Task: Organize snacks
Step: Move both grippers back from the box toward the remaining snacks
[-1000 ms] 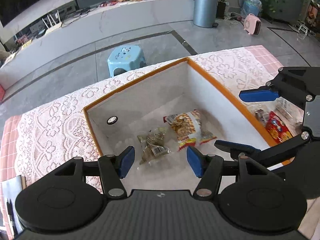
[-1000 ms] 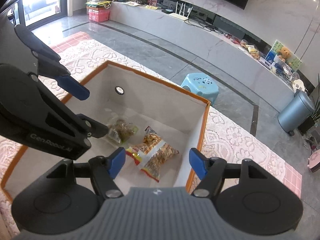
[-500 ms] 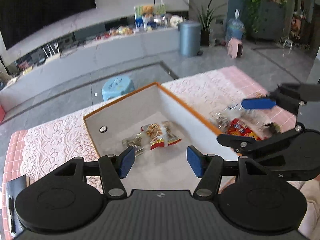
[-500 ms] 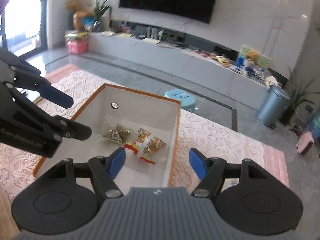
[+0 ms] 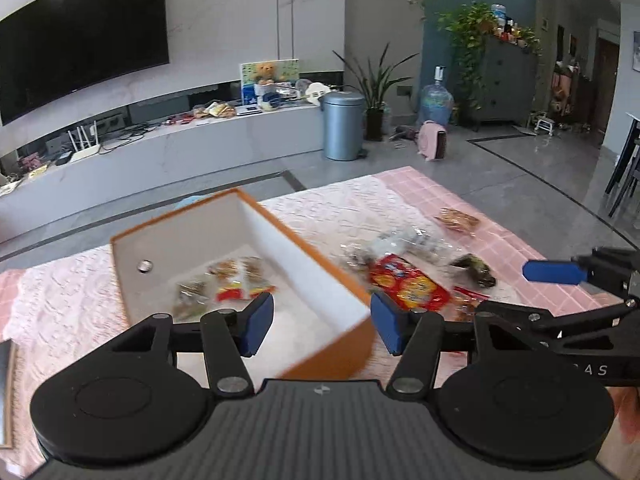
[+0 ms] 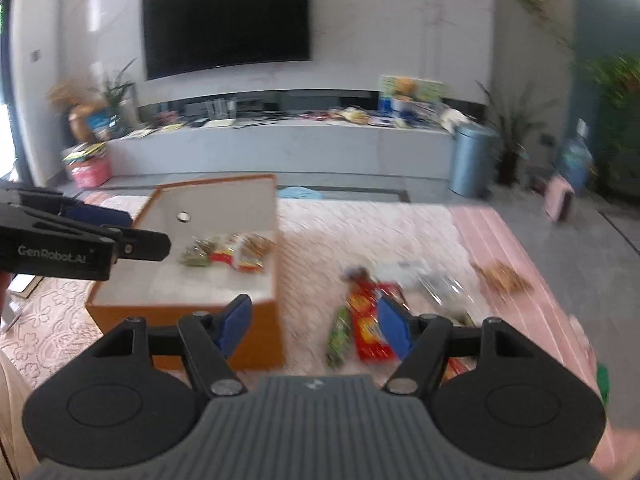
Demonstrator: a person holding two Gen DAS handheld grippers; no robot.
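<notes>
A: Two packets [image 5: 224,284] already lie in your orange box [image 5: 320,268], left on the table.

B: Plenty left: the red packet [image 5: 408,284] and others lie right of it. Your left gripper [image 5: 322,322] is closing on nothing; your right gripper [image 6: 314,326] is spread and empty.

a large black television [image 6: 226,18] hung on the pale wall far ahead of the tool, above a long low white console [image 5: 168,152] littered with cables and small clutter. a grey-blue pedal bin [image 5: 343,125] stood at the console's right end, a leafy potted plant [image 5: 376,80] just beside it. further right were a water jug [image 5: 436,102] and a small pink heater [image 5: 433,141] on the grey floor.
</notes>
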